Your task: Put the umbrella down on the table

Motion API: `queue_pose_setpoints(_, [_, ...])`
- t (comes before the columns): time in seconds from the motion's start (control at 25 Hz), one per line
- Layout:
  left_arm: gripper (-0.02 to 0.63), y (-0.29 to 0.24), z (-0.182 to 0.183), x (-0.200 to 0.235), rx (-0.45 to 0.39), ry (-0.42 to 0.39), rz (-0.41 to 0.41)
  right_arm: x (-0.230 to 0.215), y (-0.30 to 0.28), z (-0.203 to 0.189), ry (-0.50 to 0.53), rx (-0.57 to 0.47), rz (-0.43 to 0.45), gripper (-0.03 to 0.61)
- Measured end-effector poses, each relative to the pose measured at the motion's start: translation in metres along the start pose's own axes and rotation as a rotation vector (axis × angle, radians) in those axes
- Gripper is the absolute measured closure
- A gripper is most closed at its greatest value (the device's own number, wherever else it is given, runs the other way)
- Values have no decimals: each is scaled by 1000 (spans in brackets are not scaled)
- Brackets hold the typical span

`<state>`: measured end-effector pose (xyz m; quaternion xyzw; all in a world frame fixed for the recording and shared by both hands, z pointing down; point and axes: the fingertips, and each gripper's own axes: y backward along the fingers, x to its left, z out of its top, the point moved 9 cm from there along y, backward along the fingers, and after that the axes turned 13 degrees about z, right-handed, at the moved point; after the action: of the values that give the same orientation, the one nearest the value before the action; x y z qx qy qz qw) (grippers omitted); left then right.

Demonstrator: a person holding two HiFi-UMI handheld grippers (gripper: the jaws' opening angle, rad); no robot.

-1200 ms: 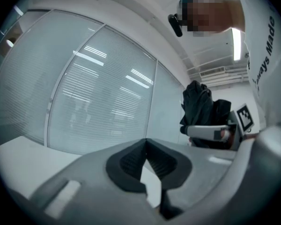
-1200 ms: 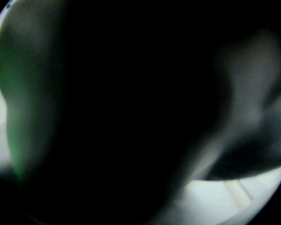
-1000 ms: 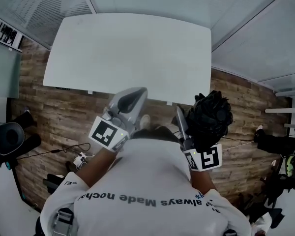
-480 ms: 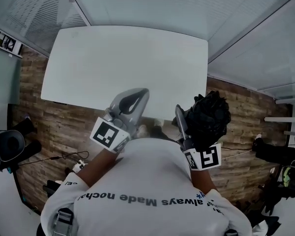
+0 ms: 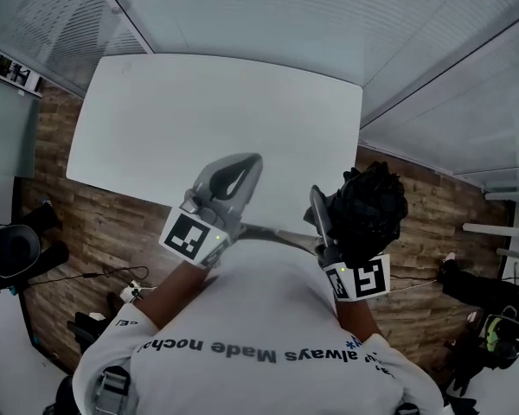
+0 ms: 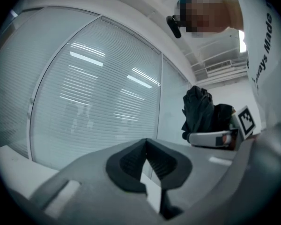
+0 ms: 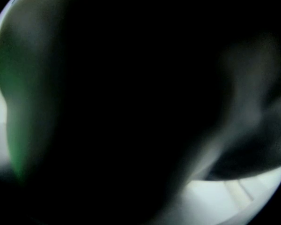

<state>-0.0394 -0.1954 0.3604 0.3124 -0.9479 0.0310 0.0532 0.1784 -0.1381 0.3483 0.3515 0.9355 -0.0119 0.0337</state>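
Note:
The black folded umbrella is bunched up in my right gripper, which is shut on it just off the near right corner of the white table. In the right gripper view its dark fabric fills almost everything. The left gripper view shows the umbrella off to the right, above the right gripper's pale jaw. My left gripper hangs over the table's near edge with its grey jaws together and nothing between them; its pads meet at the tip.
Glass walls with blinds run close behind and to the right of the table. The floor is wooden, with a black chair and cables at the left and dark gear at the right.
The table has drawn nearer in the head view: both grippers went forward, the left from over the floor to over the near edge. The grip on the umbrella is unchanged.

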Motion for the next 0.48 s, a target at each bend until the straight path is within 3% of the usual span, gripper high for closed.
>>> queue_pose_setpoints(0.2, [611,-11,-6,4,9,12,24,-12,-6,-1,-4,12,10,337])
queue_pose_setpoints(0.48, [611,-30,2,16,6,13,-17,-20,-21,2,-7,22,-20,336])
